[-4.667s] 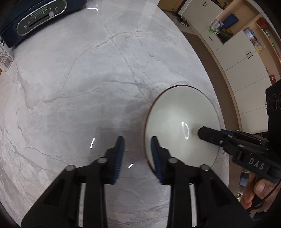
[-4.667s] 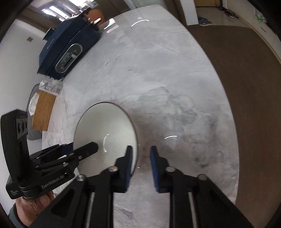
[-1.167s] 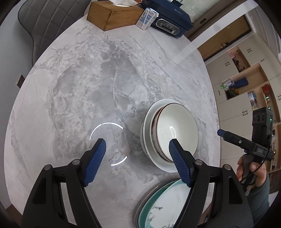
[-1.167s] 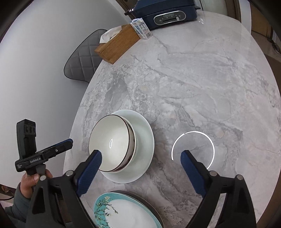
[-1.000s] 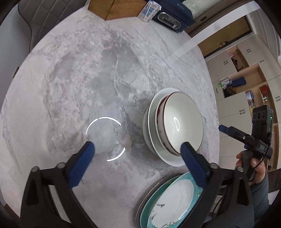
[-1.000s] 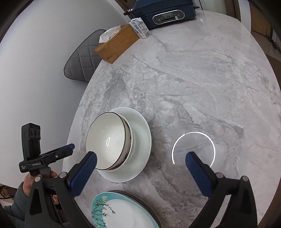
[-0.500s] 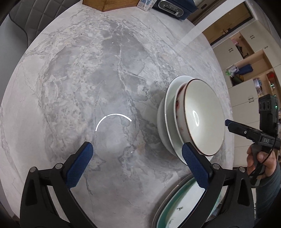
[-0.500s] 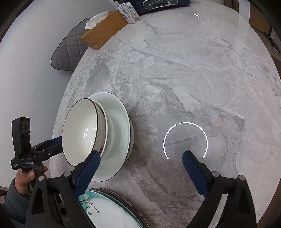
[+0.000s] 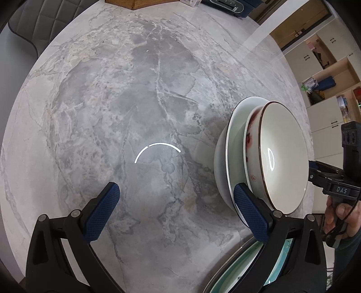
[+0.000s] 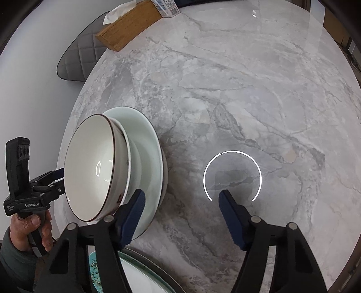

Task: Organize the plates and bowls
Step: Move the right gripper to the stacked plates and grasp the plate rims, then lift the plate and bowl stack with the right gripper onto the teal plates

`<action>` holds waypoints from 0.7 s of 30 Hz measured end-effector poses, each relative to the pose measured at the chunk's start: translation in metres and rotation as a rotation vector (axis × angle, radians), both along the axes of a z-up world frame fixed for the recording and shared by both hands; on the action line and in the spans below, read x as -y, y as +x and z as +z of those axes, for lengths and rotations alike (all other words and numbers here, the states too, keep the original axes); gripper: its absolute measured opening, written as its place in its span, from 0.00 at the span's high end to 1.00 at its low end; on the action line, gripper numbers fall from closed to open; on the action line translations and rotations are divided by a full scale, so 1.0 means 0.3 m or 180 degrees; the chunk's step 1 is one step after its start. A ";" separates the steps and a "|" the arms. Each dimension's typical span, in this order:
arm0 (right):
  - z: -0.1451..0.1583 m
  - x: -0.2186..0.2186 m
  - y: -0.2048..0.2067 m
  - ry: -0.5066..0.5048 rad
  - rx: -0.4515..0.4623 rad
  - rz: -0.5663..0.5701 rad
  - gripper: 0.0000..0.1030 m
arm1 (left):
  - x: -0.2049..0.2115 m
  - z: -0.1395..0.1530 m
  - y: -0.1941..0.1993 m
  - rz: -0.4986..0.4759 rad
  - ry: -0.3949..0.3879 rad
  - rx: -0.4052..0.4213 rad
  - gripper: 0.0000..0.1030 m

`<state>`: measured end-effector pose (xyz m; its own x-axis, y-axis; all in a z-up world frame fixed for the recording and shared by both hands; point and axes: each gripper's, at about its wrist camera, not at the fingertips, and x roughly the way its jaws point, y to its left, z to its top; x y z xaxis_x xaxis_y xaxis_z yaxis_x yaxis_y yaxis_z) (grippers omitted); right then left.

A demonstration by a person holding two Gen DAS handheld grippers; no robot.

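Left gripper (image 9: 173,201): jaws spread wide over bare marble, nothing between them; its right-hand blue pad (image 9: 250,214) stands just in front of the lower edge of the stacked dishes, and contact with them cannot be told. Right gripper (image 10: 180,206): jaws part-way apart, having just been closing, with only tabletop between them; its left-hand pad (image 10: 130,217) overlaps the near rim of the pale plate, contact likewise uncertain. Each tool appears in the other's view, gripped by a hand (image 10: 33,232) in a dark sleeve.

The stack lies to the right of the left gripper and to the left of the right one: a white bowl (image 10: 90,166) with a thin dark rim sits uppermost, nested in a second bowl (image 9: 248,144) showing red markings on its outer wall, both resting in a broad pale-green plate (image 10: 146,144) on the grey marble table (image 10: 248,78). Nearer than both grippers, at the bottom edge, lies a teal plate with a floral print (image 10: 108,272) set on a darker rimmed plate.

Beyond the grippers, at the table's far edge: a wooden tissue box (image 10: 128,27), a small carton (image 10: 165,6) and a dark blue appliance (image 9: 227,4); a grey quilted chair (image 10: 76,58) stands behind; cabinets (image 9: 327,67) line the left view's right side
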<state>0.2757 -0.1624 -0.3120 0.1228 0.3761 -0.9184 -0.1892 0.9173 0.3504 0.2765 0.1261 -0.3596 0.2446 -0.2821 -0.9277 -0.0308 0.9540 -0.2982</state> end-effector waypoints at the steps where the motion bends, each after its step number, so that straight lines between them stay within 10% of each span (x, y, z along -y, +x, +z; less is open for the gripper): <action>1: -0.002 -0.003 0.002 -0.0004 -0.0003 0.0005 0.35 | 0.011 -0.002 0.007 -0.0014 0.0062 -0.0003 0.01; 10: -0.040 -0.023 0.021 -0.0032 -0.0031 -0.0042 0.58 | 0.066 -0.067 0.081 -0.0047 0.0178 -0.0200 0.15; 15: -0.051 -0.055 0.021 0.0011 -0.0037 0.0018 0.71 | 0.104 -0.043 0.093 -0.0141 -0.0200 -0.0111 0.77; 21: -0.041 -0.083 0.012 0.0022 0.0032 0.0033 0.87 | 0.133 -0.026 0.105 -0.0111 -0.0236 -0.0074 0.91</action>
<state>0.2794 -0.1374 -0.3244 0.1280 0.3837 -0.9146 -0.2022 0.9129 0.3547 0.3080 0.0861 -0.3673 0.2121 -0.3583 -0.9092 -0.0057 0.9299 -0.3678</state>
